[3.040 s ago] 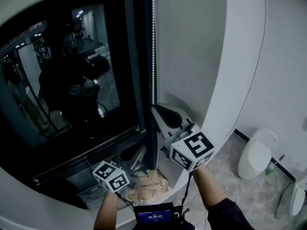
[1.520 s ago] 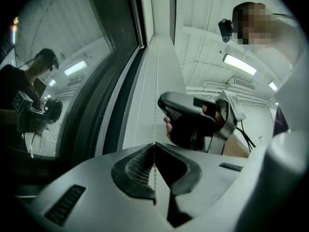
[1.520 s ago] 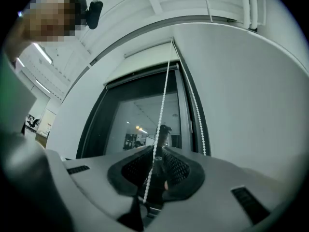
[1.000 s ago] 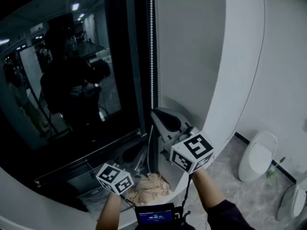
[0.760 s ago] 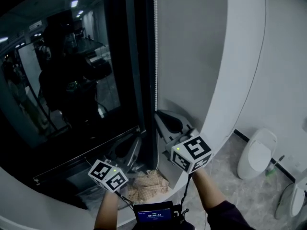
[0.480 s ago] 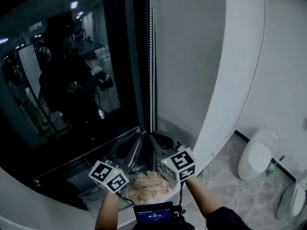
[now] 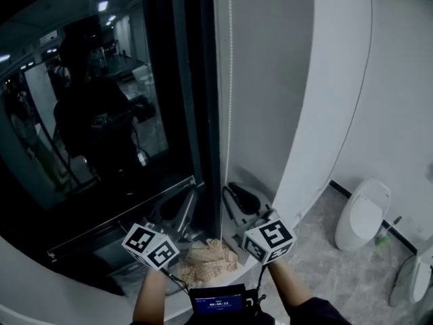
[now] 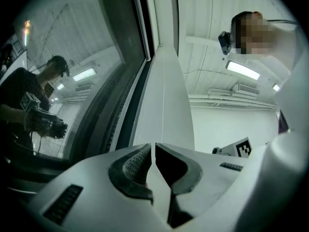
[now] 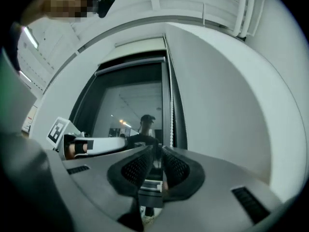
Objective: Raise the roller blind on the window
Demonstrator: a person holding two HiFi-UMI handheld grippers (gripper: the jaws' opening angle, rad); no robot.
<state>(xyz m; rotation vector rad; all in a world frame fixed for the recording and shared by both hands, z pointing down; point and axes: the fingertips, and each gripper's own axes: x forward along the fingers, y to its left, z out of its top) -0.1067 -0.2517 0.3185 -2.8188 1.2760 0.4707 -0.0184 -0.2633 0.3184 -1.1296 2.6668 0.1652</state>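
Observation:
The dark window fills the left of the head view. A white bead chain hangs down its right frame. My right gripper is low on that chain with its jaws closed around it. In the right gripper view the bead chain runs down into the narrow gap of the right gripper. A pale band, apparently the roller blind, sits at the window's top. My left gripper is just left of the frame, and in its own view the left gripper is shut with nothing seen between the jaws.
Crumpled beige netting lies on the sill below both grippers. A small screen hangs at my chest. The curved white wall stands close on the right, with a toilet on the floor beyond. A person's reflection shows in the glass.
My right gripper has come down along the chain, toward the sill, and the chain has shifted slightly right. The left gripper has stayed almost in place.

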